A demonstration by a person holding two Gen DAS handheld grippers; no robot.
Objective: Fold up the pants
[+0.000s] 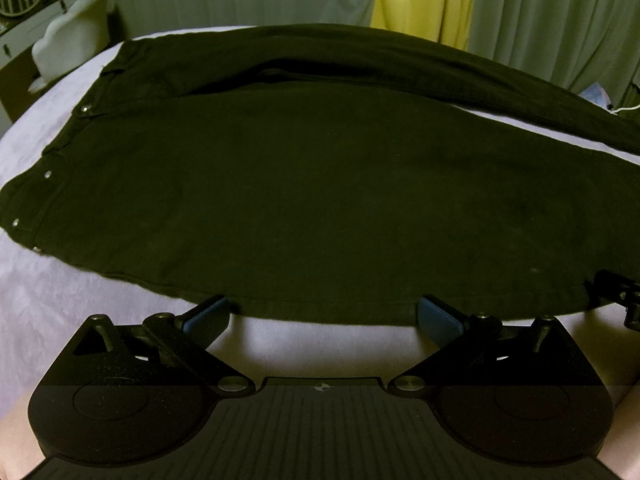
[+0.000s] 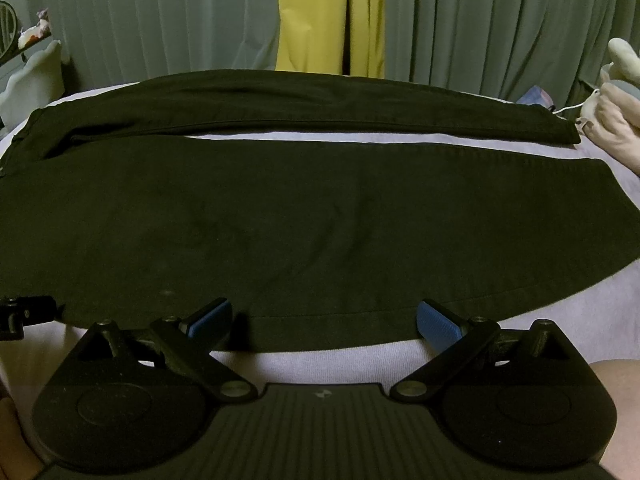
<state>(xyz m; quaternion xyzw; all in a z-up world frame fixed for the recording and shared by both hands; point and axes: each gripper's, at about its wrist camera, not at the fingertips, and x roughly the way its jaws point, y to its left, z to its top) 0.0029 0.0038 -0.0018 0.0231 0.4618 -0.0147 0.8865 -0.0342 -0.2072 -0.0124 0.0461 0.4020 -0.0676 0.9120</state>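
Black pants lie flat on a pale lilac bed sheet, waistband with metal rivets at the left, both legs running right with a strip of sheet between them. My left gripper is open, its blue-padded fingers at the near leg's front edge by the hip. My right gripper is open at the same edge farther down the leg; the pants fill that view, hems at the right. Each gripper's tip shows at the side of the other's view: the right gripper and the left gripper.
Grey-green curtains with a yellow panel hang behind the bed. A white cushion and a shelf stand at back left. Plush toys and a white cord lie at back right.
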